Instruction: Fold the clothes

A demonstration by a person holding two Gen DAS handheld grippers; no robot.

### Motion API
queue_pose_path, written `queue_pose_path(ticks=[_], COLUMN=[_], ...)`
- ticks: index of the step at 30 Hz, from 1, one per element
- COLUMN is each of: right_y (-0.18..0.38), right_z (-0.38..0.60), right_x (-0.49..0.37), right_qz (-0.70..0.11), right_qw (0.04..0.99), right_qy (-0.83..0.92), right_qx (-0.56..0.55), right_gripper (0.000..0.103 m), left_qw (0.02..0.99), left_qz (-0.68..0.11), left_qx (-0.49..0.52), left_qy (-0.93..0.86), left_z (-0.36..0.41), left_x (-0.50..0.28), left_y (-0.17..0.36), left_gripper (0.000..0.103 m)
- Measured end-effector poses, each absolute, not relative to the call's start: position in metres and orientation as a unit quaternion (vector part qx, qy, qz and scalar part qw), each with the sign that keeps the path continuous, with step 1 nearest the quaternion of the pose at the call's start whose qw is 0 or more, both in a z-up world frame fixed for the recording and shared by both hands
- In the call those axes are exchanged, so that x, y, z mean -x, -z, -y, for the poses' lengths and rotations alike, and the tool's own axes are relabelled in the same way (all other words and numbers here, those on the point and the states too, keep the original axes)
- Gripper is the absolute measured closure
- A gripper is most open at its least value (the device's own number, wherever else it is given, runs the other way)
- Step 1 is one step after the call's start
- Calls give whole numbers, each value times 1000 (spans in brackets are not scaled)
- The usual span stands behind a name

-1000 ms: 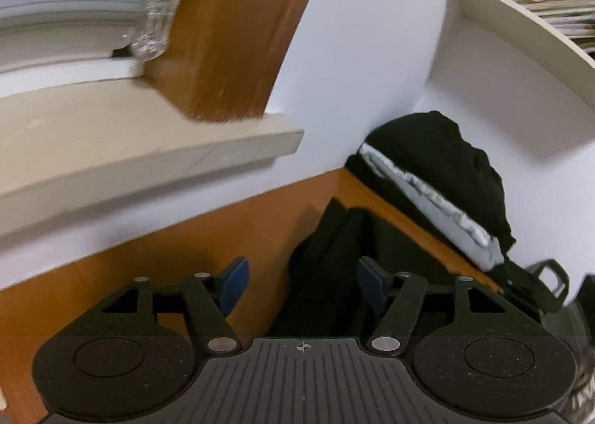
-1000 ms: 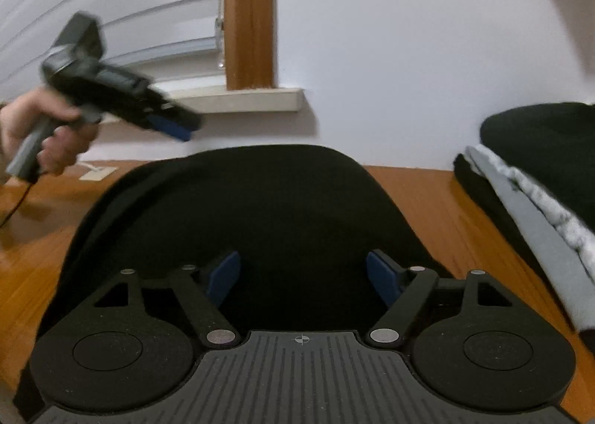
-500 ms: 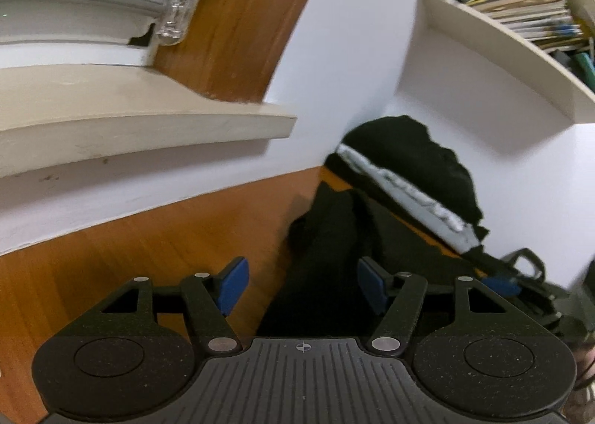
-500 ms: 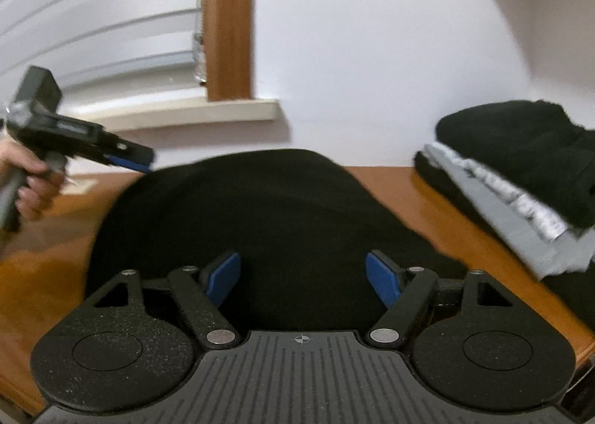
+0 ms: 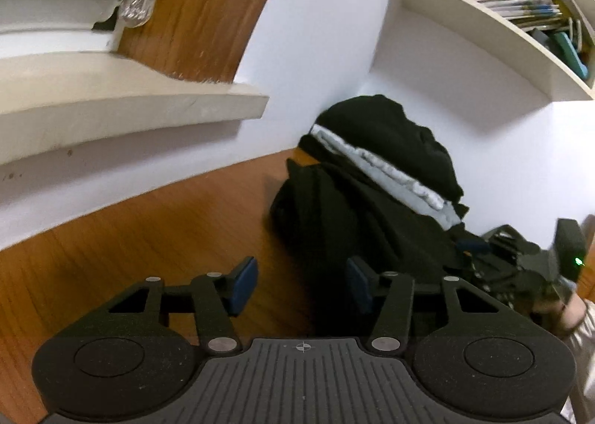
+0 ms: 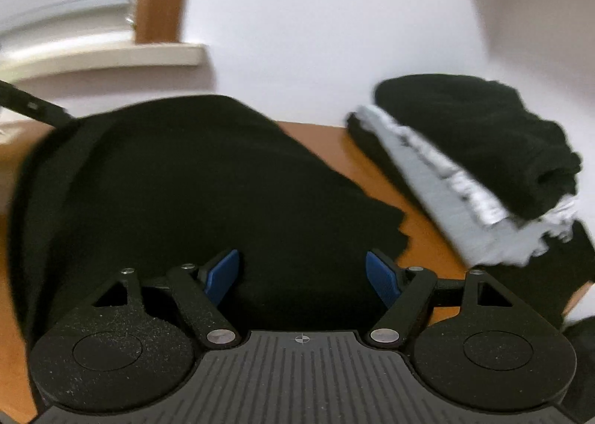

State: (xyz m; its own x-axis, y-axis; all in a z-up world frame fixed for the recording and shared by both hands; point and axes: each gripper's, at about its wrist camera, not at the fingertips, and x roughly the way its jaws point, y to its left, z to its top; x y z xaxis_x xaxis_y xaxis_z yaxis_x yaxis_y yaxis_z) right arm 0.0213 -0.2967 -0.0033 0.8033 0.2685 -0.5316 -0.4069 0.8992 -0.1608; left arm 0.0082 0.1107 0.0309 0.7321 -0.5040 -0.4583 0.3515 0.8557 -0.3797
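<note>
The orange-brown wooden tabletop [image 6: 319, 134] carries a spread black garment [image 6: 193, 193]; right of it lies a folded black-and-grey clothes stack [image 6: 465, 164].

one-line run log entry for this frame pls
task: fold clothes | left gripper: jaws just closing, nothing pinched, at black garment edge | right gripper: open over garment | folded stack: right, by wall

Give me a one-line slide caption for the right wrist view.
Open right gripper over black garment on wooden table, folded stack alongside.
</note>
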Motion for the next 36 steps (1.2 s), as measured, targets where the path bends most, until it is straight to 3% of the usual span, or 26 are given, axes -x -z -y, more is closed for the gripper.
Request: queue_pose_path(ticks=[3,4,7,8,17,22,29,35,36], right_y=[-3,-8,-16,-15,8,17,24,24,24], right_z=[317,324,333,330,313,316,316,316,317], right_x=[-37,-39,-45,-48,-66,-65,-61,-61,-61], right_qz=[-261,-254,-234,-231,-241,-230,-215,-213,-212], right_qw=[945,948,951,950,938,939,944,944,944], right_qy=[-164,-170,-200,-207,-241,-247,-244,-245,-245], right_qx=[109,88,41,43,70,61,56,55,54], right_gripper=[31,31,31,31,32,32,32,32,32], left_qw=[926,927,923,922,917,916,921,908,906], left_qz=[-272,-270,-272,-275,-311,-316,-300,-333,-336], left_qx=[118,111,100,91,18,-5,-67,-67,-64], left_qy=[233,235,252,256,250,246,238,247,249], left_z=[-99,-94,-73,-64,-8,6,33,35,33], left_x=[-20,-27,-52,-61,-121,-131,-141,-152,-153], left_y=[-38,-41,-43,-43,-32,-34,-34,-25,-24], left_gripper=[51,61,79,81,81,64,64,69,74])
